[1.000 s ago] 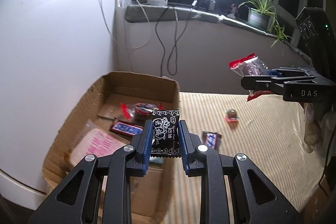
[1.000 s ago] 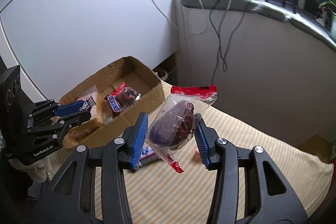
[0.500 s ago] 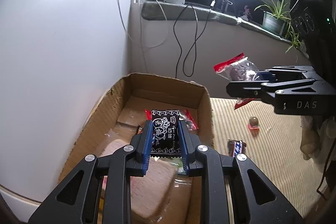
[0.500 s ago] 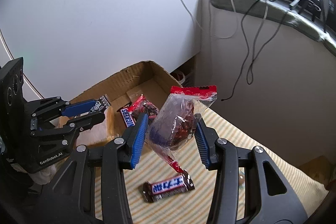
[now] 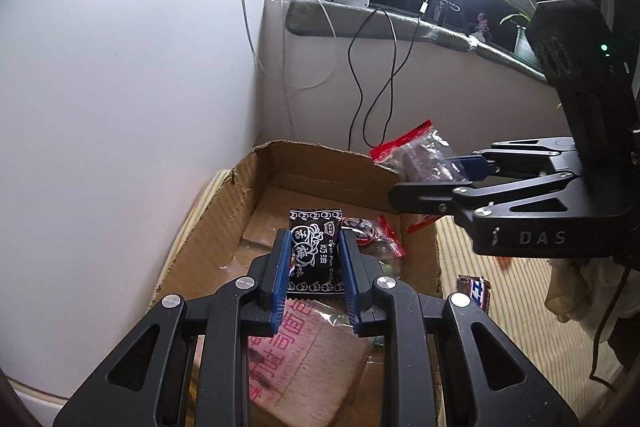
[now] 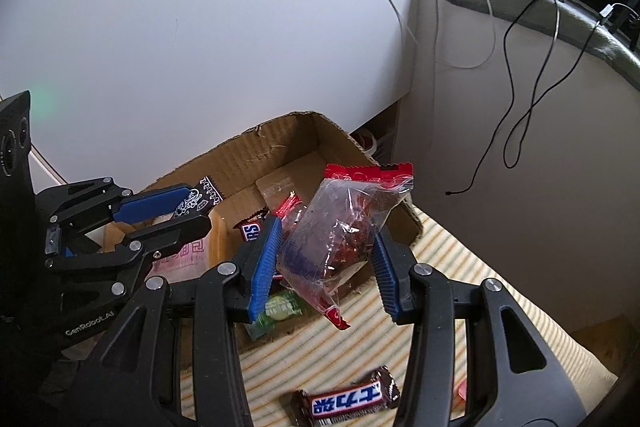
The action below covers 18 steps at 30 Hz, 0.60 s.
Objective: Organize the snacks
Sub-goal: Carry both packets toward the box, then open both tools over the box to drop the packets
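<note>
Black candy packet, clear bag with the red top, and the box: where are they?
Black candy packet [image 5: 314, 254], left wrist view, printed front.
Clear bag [image 6: 340, 227], right wrist view, its middle.
Box [image 5: 320, 169], left wrist view, far wall.

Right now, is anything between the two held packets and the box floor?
Nothing visible. The black packet hangs over the open box; the clear bag hangs over its near wall. Only loose snacks lie inside.
</note>
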Available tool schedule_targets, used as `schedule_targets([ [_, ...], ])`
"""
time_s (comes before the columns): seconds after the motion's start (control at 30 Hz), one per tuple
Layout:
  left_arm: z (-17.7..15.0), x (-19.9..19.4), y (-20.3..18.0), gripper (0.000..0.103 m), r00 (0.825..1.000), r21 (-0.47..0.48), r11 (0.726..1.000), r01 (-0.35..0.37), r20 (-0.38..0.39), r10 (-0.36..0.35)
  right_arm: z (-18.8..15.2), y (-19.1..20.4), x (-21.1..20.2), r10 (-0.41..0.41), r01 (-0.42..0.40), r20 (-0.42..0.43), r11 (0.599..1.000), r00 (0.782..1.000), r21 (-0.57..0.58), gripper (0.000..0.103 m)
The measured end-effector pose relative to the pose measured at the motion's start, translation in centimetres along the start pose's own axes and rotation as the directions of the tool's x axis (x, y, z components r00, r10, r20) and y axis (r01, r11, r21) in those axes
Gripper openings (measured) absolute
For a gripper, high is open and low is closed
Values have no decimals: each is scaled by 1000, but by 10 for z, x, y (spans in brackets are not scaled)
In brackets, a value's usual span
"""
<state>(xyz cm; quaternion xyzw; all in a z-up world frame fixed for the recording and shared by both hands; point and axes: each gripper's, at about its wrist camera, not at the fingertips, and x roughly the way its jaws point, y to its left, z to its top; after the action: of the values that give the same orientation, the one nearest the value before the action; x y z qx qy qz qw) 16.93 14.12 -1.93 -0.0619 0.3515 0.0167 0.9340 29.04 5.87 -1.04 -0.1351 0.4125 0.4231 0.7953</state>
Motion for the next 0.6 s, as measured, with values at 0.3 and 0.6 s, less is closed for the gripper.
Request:
schedule_targets([
  [0.3,0,4,2,22,1000,-2,1000,-3,-4,3,3,0,12,12,-12,-18,1000,1000,3,46],
  [0.6,0,6,1,23,1000,-1,1000,-6,-6,6,4,2,19,14,-14,-31,1000,999,-2,47],
])
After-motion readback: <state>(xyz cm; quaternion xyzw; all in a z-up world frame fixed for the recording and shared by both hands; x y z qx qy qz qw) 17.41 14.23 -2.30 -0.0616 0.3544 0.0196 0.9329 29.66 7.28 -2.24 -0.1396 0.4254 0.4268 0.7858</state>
